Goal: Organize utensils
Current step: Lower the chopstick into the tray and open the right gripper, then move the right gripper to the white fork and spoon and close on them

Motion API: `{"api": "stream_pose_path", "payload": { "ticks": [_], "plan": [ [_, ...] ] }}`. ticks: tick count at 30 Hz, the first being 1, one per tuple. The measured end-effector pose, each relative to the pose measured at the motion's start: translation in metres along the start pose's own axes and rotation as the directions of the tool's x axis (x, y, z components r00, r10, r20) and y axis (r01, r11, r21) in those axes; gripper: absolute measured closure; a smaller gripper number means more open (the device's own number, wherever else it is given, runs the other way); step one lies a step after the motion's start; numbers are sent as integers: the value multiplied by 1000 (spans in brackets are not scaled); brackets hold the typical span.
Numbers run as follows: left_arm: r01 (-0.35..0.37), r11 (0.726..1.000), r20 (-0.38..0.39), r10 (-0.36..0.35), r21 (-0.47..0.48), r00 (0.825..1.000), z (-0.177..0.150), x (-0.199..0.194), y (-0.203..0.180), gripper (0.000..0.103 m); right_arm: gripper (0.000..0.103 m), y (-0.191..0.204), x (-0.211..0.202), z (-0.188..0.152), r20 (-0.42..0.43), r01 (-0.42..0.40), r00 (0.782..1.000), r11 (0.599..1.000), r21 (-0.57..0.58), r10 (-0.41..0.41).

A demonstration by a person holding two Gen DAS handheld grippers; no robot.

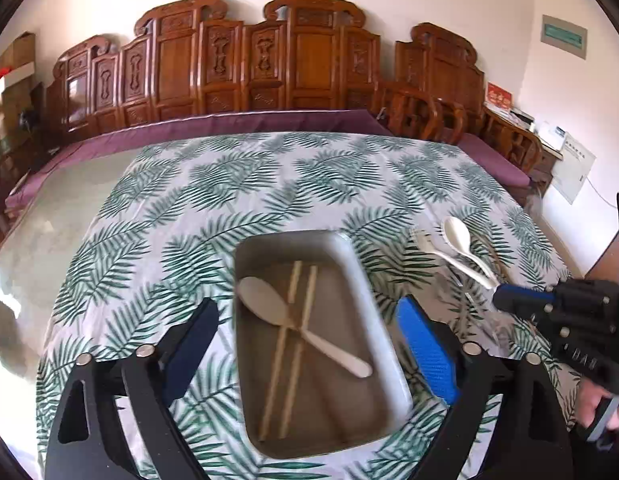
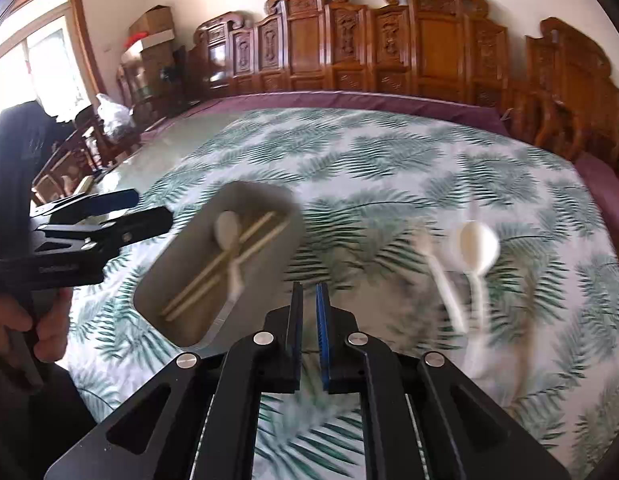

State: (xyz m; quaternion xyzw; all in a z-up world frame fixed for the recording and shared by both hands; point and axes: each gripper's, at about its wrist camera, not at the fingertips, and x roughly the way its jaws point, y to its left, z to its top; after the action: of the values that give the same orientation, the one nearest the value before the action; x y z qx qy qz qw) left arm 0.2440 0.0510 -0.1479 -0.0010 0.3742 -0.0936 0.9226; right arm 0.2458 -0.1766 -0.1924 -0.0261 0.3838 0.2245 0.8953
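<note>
Ahead-right of right gripper (image 2: 309, 304), jaws nearly pressed together, empty: loose spoon (image 2: 478, 248). Spread first, pinch handle. Left gripper (image 1: 309, 328) spread over tray (image 1: 379, 328).

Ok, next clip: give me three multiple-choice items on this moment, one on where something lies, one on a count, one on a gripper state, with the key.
1. Where do the chopsticks lie?
A. In the tray
B. On the cloth beside the tray
C. Between the right gripper's fingers

2. How many white spoons are inside the tray?
A. None
B. One
C. Three

3. How does the left gripper stand?
A. Shut on a spoon
B. Shut on the tray rim
C. Open, holding nothing

Key: 1 A, both sticks lie lengthwise on the tray floor. 2 B, a single spoon in the tray crosses the chopsticks, while the spoon on the cloth and a white fork lie outside, to the tray's right. 3 C, its fingers are spread wide on either side of the tray, gripping nothing.
</note>
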Motion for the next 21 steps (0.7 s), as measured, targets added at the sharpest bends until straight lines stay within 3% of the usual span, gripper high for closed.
{"api": "stream_pose_path", "payload": {
  "ticks": [4, 11, 17, 21],
  "plan": [
    [17, 999, 5, -17, 37, 1000, 2, -2, -28, 14, 83, -33, -18, -5, 27, 67, 997, 998, 5, -68],
    [42, 997, 27, -44, 66, 999, 6, -5, -63, 13, 82, -82, -27, -13, 50, 143, 988, 988, 57, -146],
    [51, 994, 10, -52, 100, 999, -1, 2, -82, 13, 81, -108, -11, -24, 49, 168, 984, 982, 88, -172],
    [56, 991, -9, -55, 125, 998, -8, 9, -92, 13, 77, -117, 7, -31, 28, 132, 990, 986, 105, -136]
  ]
}}
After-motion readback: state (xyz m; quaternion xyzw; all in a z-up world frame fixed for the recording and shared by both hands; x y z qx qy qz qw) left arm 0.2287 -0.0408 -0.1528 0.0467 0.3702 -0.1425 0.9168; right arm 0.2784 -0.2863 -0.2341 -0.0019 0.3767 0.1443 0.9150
